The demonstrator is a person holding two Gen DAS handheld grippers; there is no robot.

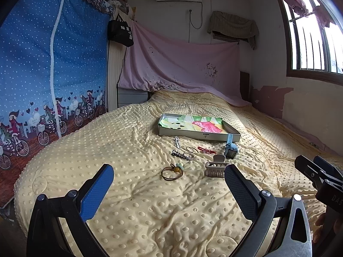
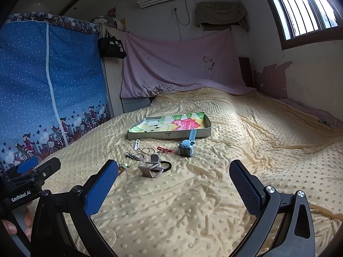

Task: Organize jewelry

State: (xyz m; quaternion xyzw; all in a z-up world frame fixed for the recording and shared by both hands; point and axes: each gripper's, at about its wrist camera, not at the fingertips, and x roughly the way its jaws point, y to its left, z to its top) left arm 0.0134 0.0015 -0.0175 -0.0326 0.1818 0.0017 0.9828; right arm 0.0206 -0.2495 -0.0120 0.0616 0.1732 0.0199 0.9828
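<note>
Jewelry is lying on the blanket (image 1: 128, 203) before the tray (image 2: 171, 136); 2 grippers, left gripper (image 1: 169, 177) and right gripper (image 2: 173, 173), are hovering wide apart (empty). Hair claw (image 1: 215, 168) is looking light, stiff: pinch its body.

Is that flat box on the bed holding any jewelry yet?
Empty: the box shows only its colorful lining; the hair claw lies outside.

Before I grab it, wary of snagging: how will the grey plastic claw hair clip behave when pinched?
The grey plastic claw hair clip looks rigid and light. Its curved teeth may catch the bumpy yellow bedspread. Squeezing its handles would probably spring it open.
</note>
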